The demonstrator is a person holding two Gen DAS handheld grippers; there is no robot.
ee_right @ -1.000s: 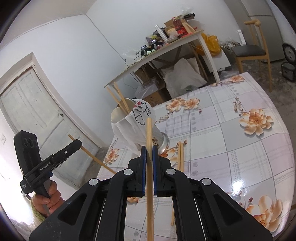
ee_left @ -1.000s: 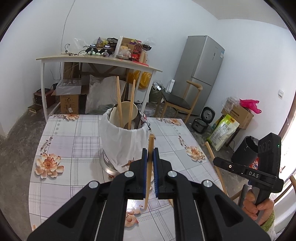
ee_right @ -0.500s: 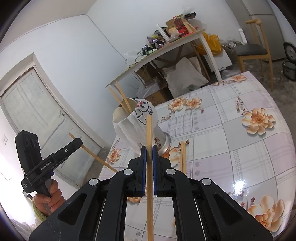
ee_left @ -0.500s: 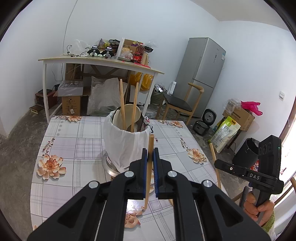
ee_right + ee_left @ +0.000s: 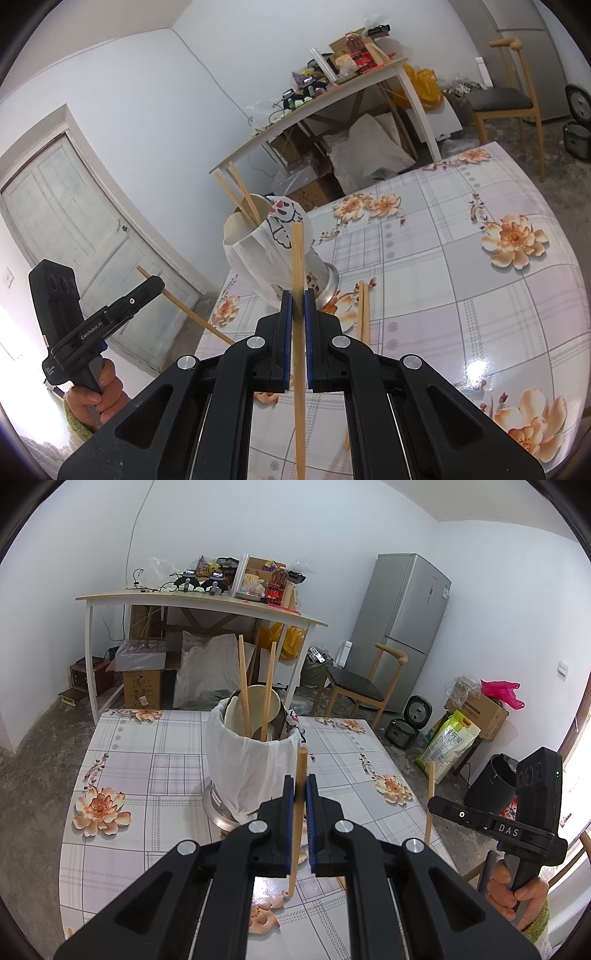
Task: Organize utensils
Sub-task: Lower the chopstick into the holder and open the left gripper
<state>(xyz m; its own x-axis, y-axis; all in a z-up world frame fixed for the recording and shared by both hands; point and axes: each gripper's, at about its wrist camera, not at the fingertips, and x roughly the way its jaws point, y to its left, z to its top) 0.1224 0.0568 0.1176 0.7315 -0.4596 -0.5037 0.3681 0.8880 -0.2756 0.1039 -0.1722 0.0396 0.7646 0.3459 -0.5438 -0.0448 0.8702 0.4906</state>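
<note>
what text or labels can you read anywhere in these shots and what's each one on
"DAS": on the right gripper body, seen from the left wrist view.
"GenRobot.AI": on the left gripper body, seen from the right wrist view.
"OMO", partly hidden: on a red packet behind the right gripper.
Too small or blurred to read: fridge door label, yellow-green sack print, cardboard box sticker.

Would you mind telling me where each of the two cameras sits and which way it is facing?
Left wrist: on the left gripper, angled down over the floral table at the utensil holder; the right gripper and its hand show at right.
Right wrist: on the right gripper, facing the utensil holder and a door; the left gripper and hand show at left.
Shared: holder, table, each gripper clamping one chopstick.
</note>
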